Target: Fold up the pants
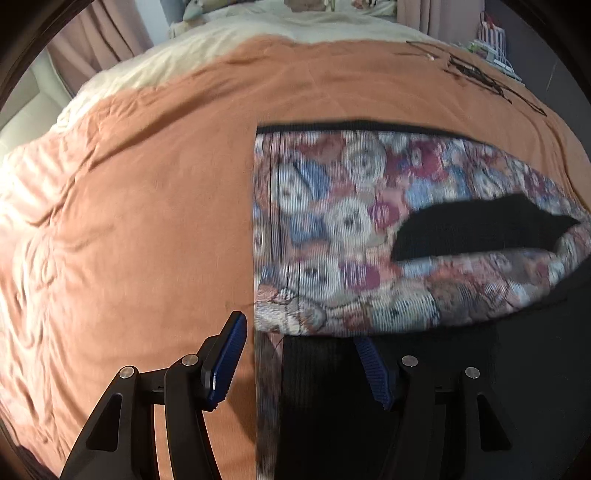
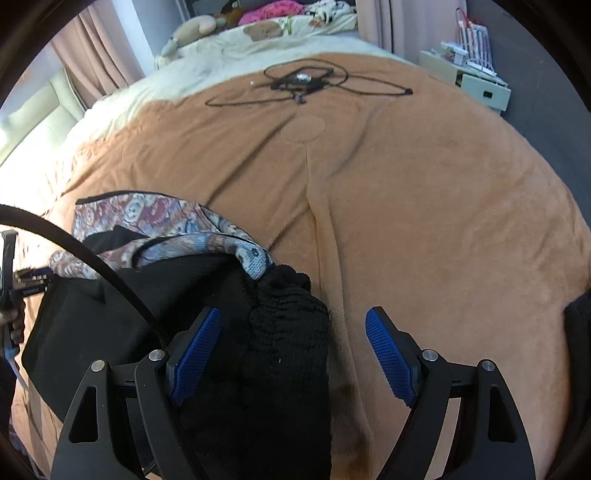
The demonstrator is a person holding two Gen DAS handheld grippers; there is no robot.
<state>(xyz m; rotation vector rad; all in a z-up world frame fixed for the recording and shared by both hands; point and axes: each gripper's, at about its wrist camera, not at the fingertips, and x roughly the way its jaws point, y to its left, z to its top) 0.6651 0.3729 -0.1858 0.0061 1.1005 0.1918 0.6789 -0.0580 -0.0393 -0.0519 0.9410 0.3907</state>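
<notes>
The pants (image 1: 343,221) are patterned in blue, red and cream with a black inside, and lie folded on the orange blanket (image 1: 147,203). My left gripper (image 1: 299,347) is open at their near left corner, with a hanging strip of the cloth between its jaws. In the right wrist view the pants (image 2: 155,229) lie at the left, with a black knitted part (image 2: 288,332) bunched in front. My right gripper (image 2: 293,347) is open, and the black knit lies between its jaws against the left pad (image 2: 195,354). The left gripper (image 2: 22,284) shows at the far left edge.
A tangle of black cable (image 2: 306,83) lies on the far part of the blanket (image 2: 424,221). Cream bedding with soft toys (image 2: 192,29) lies beyond it. A white bedside unit (image 2: 469,79) stands at the far right. Curtains (image 2: 96,59) hang at the back left.
</notes>
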